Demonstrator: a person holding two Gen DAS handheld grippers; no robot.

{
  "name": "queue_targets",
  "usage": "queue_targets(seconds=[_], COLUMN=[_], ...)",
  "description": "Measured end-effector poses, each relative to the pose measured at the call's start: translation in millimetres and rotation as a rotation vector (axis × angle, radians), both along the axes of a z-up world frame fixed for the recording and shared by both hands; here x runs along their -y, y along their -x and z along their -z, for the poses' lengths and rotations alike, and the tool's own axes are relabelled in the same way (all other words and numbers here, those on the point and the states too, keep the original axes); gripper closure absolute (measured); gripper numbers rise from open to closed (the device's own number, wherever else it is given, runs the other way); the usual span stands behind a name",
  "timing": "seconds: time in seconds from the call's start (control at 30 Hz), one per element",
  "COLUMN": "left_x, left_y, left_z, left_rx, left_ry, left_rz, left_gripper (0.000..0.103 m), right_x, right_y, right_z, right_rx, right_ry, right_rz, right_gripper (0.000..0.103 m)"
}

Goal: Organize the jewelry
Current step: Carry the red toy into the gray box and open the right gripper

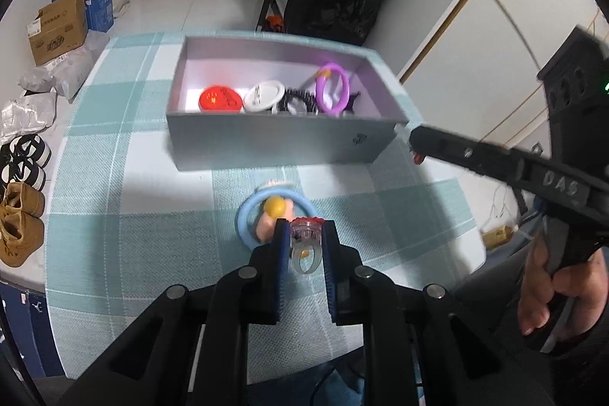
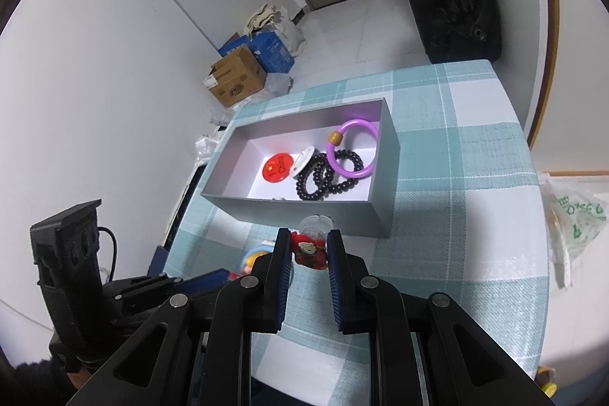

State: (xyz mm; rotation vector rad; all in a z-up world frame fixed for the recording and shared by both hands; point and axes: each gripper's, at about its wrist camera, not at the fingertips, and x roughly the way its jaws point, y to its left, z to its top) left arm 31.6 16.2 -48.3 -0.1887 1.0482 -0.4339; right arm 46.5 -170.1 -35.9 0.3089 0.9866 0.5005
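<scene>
The left gripper (image 1: 303, 233) pinches a clear toy ring (image 1: 304, 246) just above the counter (image 1: 152, 215), red top facing the grey box (image 1: 281, 139), band trailing back. The right gripper (image 2: 308, 246) pinches a red Santa ring (image 2: 310, 252). Lift each clear of the box wall before releasing

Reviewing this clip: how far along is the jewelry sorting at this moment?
Partly done. The grey box already holds a purple bangle, black coil bands, a red badge and a white badge. In hand: left claw grips a clear ring, right claw a Santa ring. Left: the blue bangle on the table.
</scene>
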Motion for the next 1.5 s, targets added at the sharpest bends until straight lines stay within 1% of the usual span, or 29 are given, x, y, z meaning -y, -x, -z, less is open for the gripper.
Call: queue_targets(seconds=[0.2, 0.4, 0.57, 0.7, 0.87, 1.0, 1.1, 1.5], left_x=[-9, -19, -26, -27, -28, -26, -24, -18], left_y=[-4, -20, -33, -45, -61, -70, -77, -98], left_z=[-19, -35, -40, -38, -32, -32, -30, -13], left_rx=[0.066, 0.111, 0.136, 0.130, 0.096, 0.089, 0.082, 0.002], left_ry=[0.057, 0.100, 0.097, 0.085, 0.096, 0.094, 0.086, 0.093], left_rz=[-0.045, -0.093, -0.128, -0.137, -0.142, -0.143, -0.143, -0.142], left_gripper=[0.091, 0.091, 0.091, 0.091, 0.091, 0.091, 0.091, 0.091], right_x=[-1, -7, -12, -15, -21, -24, -25, -26], right_y=[-3, -9, -19, -29, -44, -55, -62, -84], right_z=[-8, -16, -22, -22, -22, -20, -17, 4], right_rx=[0.018, 0.040, 0.058, 0.057, 0.057, 0.048, 0.036, -0.033], right_ry=[-0.033, -0.068, -0.090, -0.101, -0.118, -0.128, -0.134, -0.126], right_rz=[0.001, -0.009, -0.015, -0.020, -0.030, -0.033, -0.033, -0.029], right_gripper=[0.085, 0.085, 0.085, 0.085, 0.085, 0.085, 0.085, 0.085])
